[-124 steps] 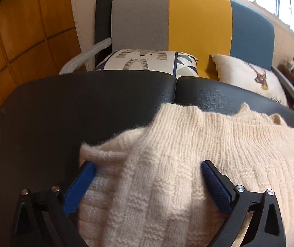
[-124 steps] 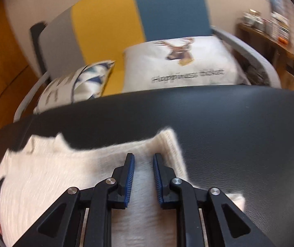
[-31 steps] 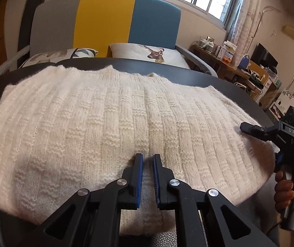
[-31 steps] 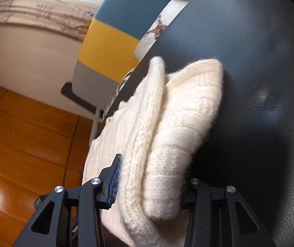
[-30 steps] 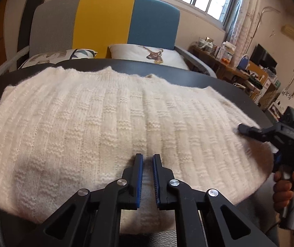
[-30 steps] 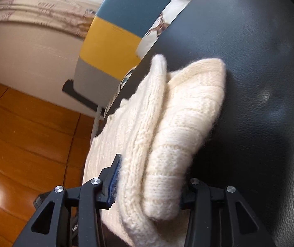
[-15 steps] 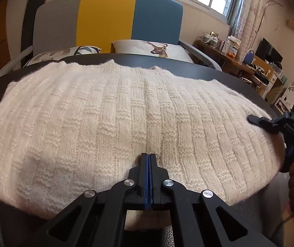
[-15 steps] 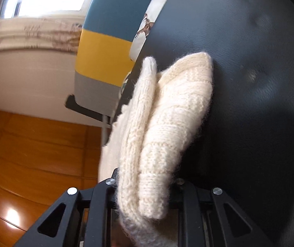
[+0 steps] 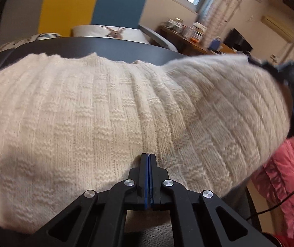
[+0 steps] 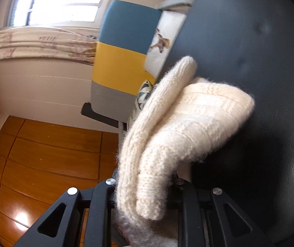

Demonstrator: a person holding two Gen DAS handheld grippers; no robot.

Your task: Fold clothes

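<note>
Draping between the right tongs (image 10: 145,187), the sweater (image 10: 167,135) (cream knit) hangs.

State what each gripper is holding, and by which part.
Right gripper clamps the cream sweater by a bunched, folded end. Left gripper is shut at its near edge; a pinch cannot be told.

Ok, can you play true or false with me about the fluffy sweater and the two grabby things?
1. The sweater is cream-white and knitted. True.
2. The left gripper has its fingers wide open. False: they are shut tight at the sweater's near edge.
3. The right gripper grips a bunched part of the sweater. True.
4. The sweater lies on a wooden table. False: it lies on a black leather-like surface.
5. A pillow with a deer sits beyond the black surface. True.
</note>
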